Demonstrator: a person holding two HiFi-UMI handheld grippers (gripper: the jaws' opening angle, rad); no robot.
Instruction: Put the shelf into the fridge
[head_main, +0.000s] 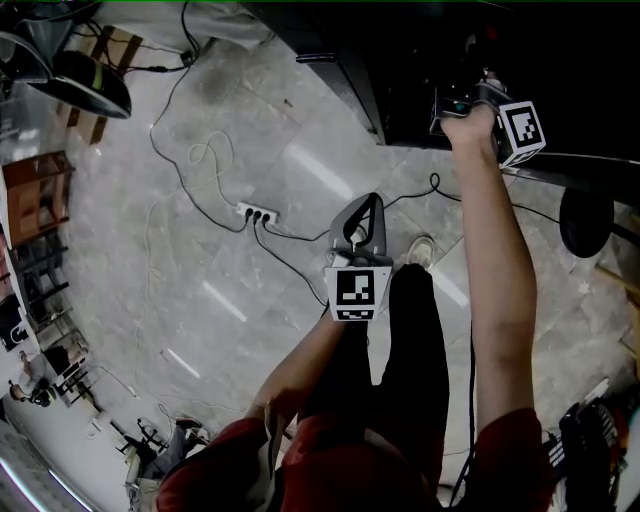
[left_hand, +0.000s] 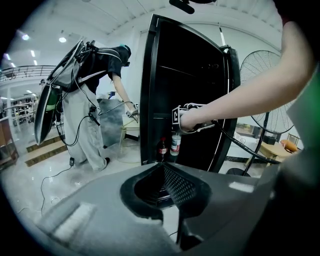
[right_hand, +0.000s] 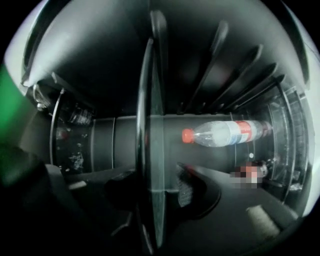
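Shelf (right_hand: 150, 125) stood edge-on between the right gripper's (right_hand: 152, 190) parted, unclamped jaws; unless seated in the fridge (right_hand: 105, 145), it could tip out. Left gripper (head_main: 362, 215) was closed, empty.

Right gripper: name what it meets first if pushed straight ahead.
The glass shelf, already edge-on between the right gripper's open jaws; beyond it, probably the fridge's back wall, though depth is unclear.

Floor (head_main: 200, 300): grey stone tiles. Power strip (head_main: 255, 213) lay near the middle, with black and white cables (head_main: 207, 143) looping out from it. Fridge (head_main: 420, 70) stood at the far edge, fan (head_main: 585, 222) just beside it. One shoe (head_main: 420, 250) rested nearby.
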